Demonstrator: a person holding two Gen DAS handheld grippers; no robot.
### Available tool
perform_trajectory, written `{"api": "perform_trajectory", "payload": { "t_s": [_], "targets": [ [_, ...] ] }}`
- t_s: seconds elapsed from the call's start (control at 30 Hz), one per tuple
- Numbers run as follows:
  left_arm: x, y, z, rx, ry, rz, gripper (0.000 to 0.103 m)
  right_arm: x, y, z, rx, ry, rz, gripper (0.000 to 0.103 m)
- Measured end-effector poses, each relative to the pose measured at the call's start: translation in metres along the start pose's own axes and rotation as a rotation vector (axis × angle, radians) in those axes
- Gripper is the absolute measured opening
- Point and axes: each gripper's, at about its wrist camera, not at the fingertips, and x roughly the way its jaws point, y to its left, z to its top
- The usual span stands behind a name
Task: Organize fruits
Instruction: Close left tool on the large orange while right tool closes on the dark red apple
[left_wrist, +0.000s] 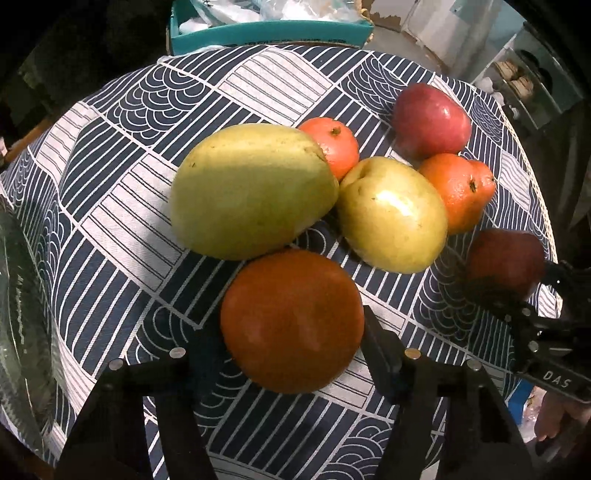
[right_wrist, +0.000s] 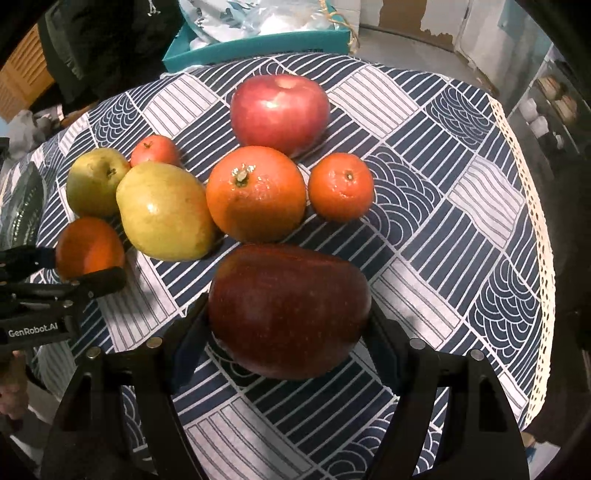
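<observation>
My left gripper (left_wrist: 288, 326) is shut on a large orange (left_wrist: 291, 321) that sits on the patterned tablecloth (left_wrist: 122, 206). The right wrist view shows that orange (right_wrist: 90, 247) clamped at the far left. A dark red apple (right_wrist: 290, 310) fills my right gripper (right_wrist: 288, 312), both pads pressing on its sides. The same apple (left_wrist: 506, 258) shows in shadow at the right of the left wrist view. Behind them lie two yellow-green pears (left_wrist: 251, 192) (left_wrist: 391, 214), two tangerines (left_wrist: 332, 146) (left_wrist: 458, 192) and a bright red apple (left_wrist: 430, 120), close together.
A small tangerine (right_wrist: 341, 186) lies apart to the right of the cluster. A glass dish (left_wrist: 18, 314) stands at the table's left edge. A teal box (right_wrist: 258, 44) with plastic bags sits behind the table. The lace-trimmed table edge (right_wrist: 535, 221) runs down the right.
</observation>
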Motion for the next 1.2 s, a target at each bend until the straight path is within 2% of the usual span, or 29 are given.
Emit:
{"api": "perform_trajectory", "payload": {
  "t_s": [0.4,0.73,1.2],
  "targets": [
    [-0.021,0.008,-0.018,0.008,-0.03,-0.015,0.066,-0.028,0.009,0.01,-0.02,-0.093,-0.021,0.077],
    [-0.069,0.007,-0.019,0.069,-0.172,0.013,0.066,-0.056,0.027,0.018,-0.051,-0.173,-0.032,0.077],
    [-0.139,0.019,-0.026,0.092,-0.345,0.049,0.066,-0.122,0.049,0.028,-0.041,-0.338,0.009,0.077]
  ]
}}
